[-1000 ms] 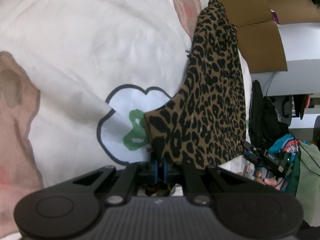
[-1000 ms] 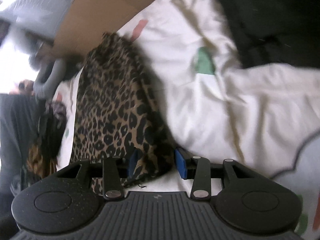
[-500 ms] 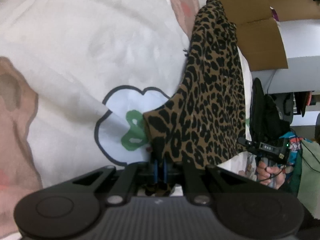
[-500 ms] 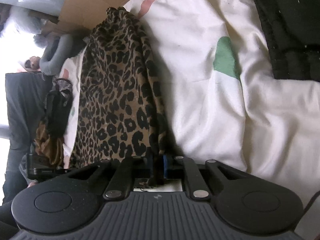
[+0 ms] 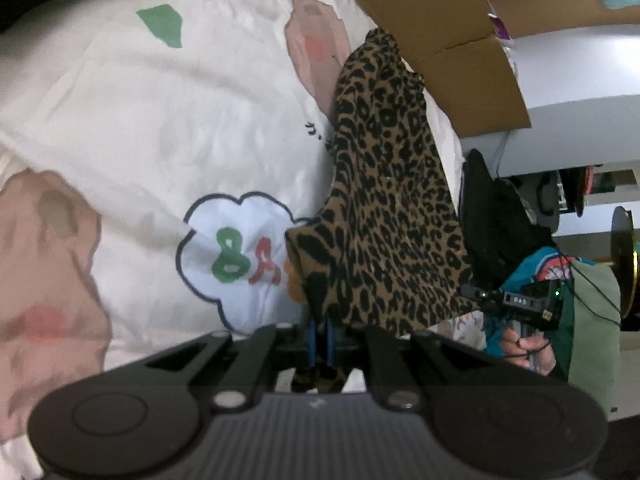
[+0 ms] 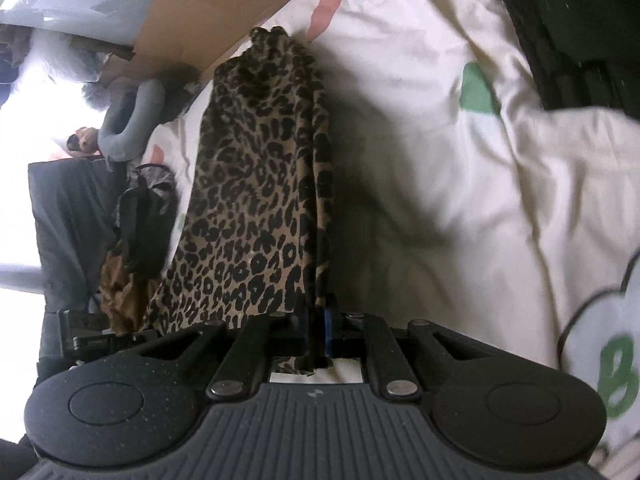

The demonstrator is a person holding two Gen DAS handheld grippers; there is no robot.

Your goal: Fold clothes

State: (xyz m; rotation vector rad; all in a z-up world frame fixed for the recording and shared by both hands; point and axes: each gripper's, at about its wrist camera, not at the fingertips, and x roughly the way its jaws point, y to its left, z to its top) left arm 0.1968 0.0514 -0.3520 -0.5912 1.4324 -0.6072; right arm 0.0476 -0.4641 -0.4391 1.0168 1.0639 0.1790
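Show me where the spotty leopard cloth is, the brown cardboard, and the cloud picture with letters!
leopard cloth [image 5: 396, 216]: left wrist view, middle of the hanging fabric.
brown cardboard [image 5: 452, 48]: left wrist view, flat face of the box flap.
cloud picture [image 5: 236, 256]: left wrist view, on the green letter inside the cloud, printed on the white sheet.

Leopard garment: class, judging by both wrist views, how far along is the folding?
Done: both corners gripped. The left gripper and right gripper are each shut on the leopard garment. In hand: it stretches over the white sheet. Left: no finished fold shows yet.
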